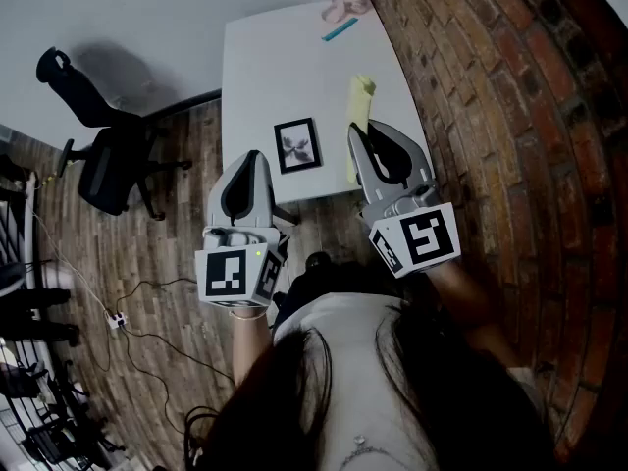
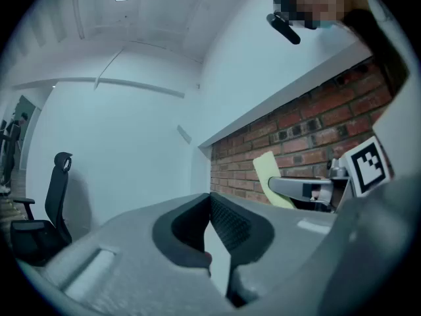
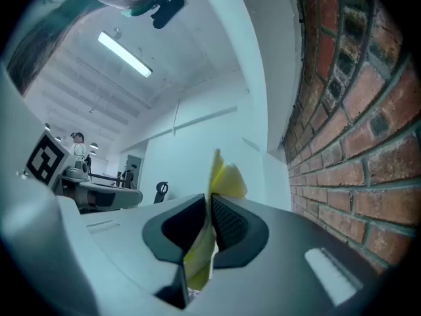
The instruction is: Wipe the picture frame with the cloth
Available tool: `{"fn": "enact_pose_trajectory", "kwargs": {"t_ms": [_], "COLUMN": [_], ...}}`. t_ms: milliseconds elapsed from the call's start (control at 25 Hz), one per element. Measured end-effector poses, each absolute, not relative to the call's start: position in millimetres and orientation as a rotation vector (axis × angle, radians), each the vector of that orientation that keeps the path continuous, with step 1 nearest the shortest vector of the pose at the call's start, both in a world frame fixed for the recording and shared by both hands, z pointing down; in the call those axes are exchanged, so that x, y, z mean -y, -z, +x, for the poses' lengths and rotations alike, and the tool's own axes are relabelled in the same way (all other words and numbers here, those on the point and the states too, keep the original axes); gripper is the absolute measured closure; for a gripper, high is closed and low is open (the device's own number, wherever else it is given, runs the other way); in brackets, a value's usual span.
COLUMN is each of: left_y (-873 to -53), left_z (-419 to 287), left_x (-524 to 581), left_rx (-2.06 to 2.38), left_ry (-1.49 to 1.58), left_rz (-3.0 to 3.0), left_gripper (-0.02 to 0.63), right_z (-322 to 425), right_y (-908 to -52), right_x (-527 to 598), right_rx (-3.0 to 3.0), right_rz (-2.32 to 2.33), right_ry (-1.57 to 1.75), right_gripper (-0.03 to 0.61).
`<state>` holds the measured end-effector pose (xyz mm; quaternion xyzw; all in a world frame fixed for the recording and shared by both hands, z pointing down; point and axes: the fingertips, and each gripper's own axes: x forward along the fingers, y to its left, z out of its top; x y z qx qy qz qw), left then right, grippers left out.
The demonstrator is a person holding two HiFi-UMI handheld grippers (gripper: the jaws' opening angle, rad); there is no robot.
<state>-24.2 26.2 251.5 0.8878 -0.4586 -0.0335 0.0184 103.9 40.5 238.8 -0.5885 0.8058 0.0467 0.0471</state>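
Note:
A small black picture frame (image 1: 297, 145) lies flat near the front edge of the white table (image 1: 265, 57). My right gripper (image 1: 369, 137) is shut on a yellow cloth (image 1: 359, 106), which sticks out past the jaws and hangs below them; the cloth (image 3: 209, 209) is pinched between the pads in the right gripper view. The right gripper hovers just right of the frame. My left gripper (image 1: 248, 165) is shut and holds nothing, held level at the table's front edge, left of the frame. The cloth (image 2: 273, 180) also shows in the left gripper view.
A brick wall (image 1: 491, 96) runs along the table's right side. A black office chair (image 1: 108, 145) stands on the wood floor to the left. A blue pen (image 1: 340, 29) and a pink object (image 1: 345, 6) lie at the table's far end. Cables (image 1: 118, 312) trail on the floor.

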Motion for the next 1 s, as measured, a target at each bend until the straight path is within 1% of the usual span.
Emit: {"fn": "enact_pose_trajectory", "kwargs": {"t_ms": [120,1000], "left_y": [-262,-293], "left_z": [-33,-87], "left_x": [-24,38], "left_rx": [1.436,1.149], "left_ry": [0.044,0.014], "left_rz": [2.761,2.787], "left_gripper": [0.612,0.597], "right_z": [99,41], "right_y": [-239,-241], "right_x": [-38,9], "right_rx": [-2.455,-2.363], "right_rz": [-1.806,-2.0], "right_ry": [-0.151,-0.144], "right_gripper": [0.545,0.543]}}
